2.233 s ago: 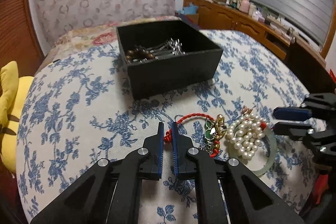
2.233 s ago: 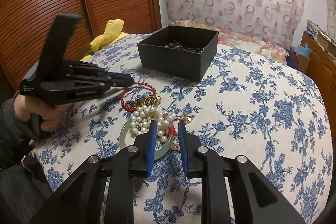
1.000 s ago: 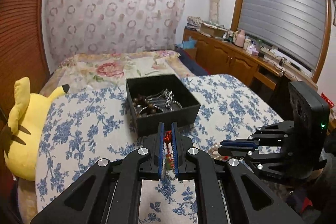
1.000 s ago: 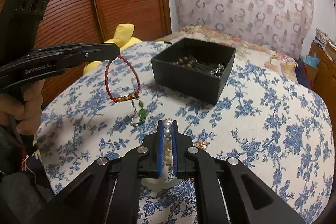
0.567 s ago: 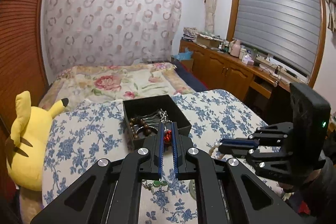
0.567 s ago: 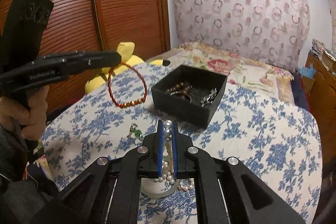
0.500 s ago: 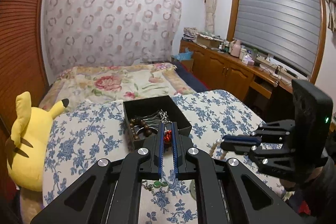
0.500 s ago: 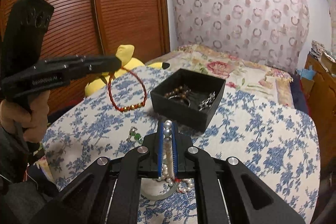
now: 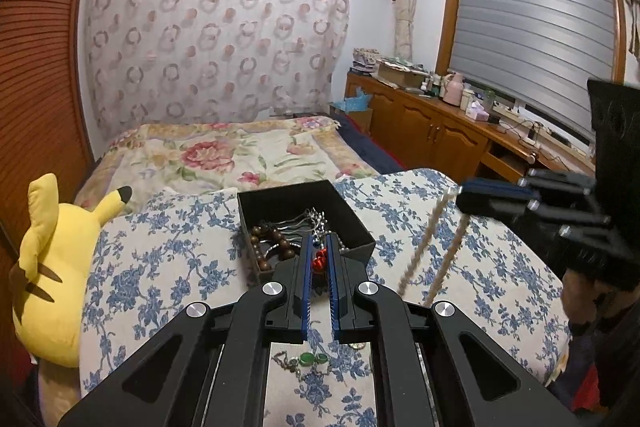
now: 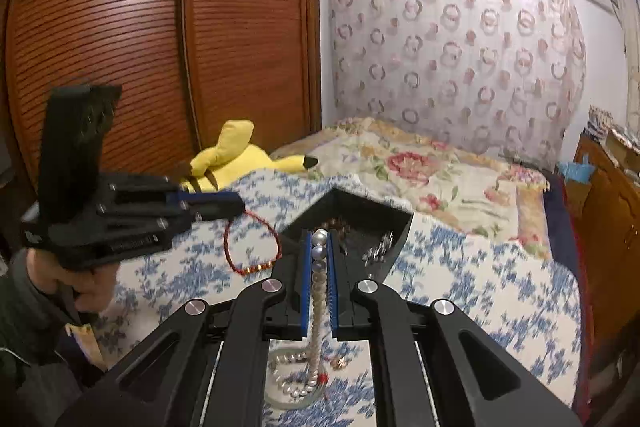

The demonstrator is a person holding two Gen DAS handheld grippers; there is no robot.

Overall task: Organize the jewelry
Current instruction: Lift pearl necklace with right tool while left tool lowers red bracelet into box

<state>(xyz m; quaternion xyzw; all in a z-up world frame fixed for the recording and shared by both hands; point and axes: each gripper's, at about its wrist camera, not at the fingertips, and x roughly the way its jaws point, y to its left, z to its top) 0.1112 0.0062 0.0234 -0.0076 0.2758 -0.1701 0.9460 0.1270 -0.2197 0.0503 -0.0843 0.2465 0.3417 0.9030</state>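
Observation:
My left gripper [image 9: 319, 255] is shut on a red cord bracelet [image 9: 319, 259], held high above the table near the black jewelry box [image 9: 352, 217]. In the right wrist view the bracelet [image 10: 252, 247] hangs as a loop from the left gripper [image 10: 236, 207]. My right gripper [image 10: 319, 251] is shut on a white pearl necklace [image 10: 319, 251] whose strand hangs down to the table. In the left wrist view the strand [image 9: 430, 239] dangles from the right gripper [image 9: 464, 197]. The box holds brown beads [image 9: 266, 243] and silver pieces.
A green stone chain [image 9: 308, 361] lies on the blue-flowered tablecloth [image 9: 160, 267] below the left gripper. A pale jade bangle [image 10: 298, 401] lies under the right gripper. A yellow plush toy [image 9: 48, 267] sits at the table's left. A bed lies behind.
Both grippers have risen further and moved toward the box with their jewelry. The right gripper has swung closer to the left one, its pearl strand swinging.

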